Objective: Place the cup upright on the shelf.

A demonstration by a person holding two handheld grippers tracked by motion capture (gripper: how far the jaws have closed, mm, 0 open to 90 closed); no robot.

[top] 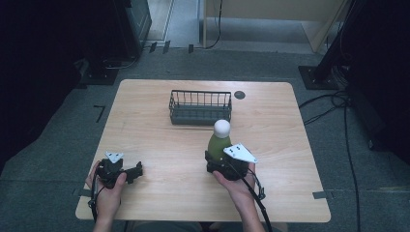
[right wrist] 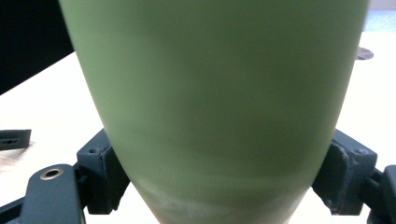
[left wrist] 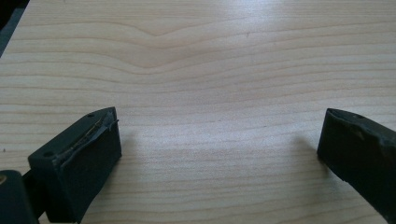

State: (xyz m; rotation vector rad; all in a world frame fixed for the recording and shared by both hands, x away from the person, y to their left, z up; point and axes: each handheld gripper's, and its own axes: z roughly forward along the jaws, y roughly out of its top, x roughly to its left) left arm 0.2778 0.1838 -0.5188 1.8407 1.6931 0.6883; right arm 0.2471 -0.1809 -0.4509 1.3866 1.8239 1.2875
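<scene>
Count on the bench: one bottle, one basket, two claws.

One wooden bench (top: 159, 145) carries a single green bottle (top: 218, 143) with one white round cap (top: 222, 127) at about 5 o'clock of centre, and one dark wire basket (top: 199, 107) at 12 o'clock. One small dark round disc (top: 240, 94) sits at 1 o'clock. Two claws are present, the left claw (top: 138, 170) at 8 o'clock and the right claw (top: 216, 159) at 5 o'clock, each in one of the person's two hands.
</scene>
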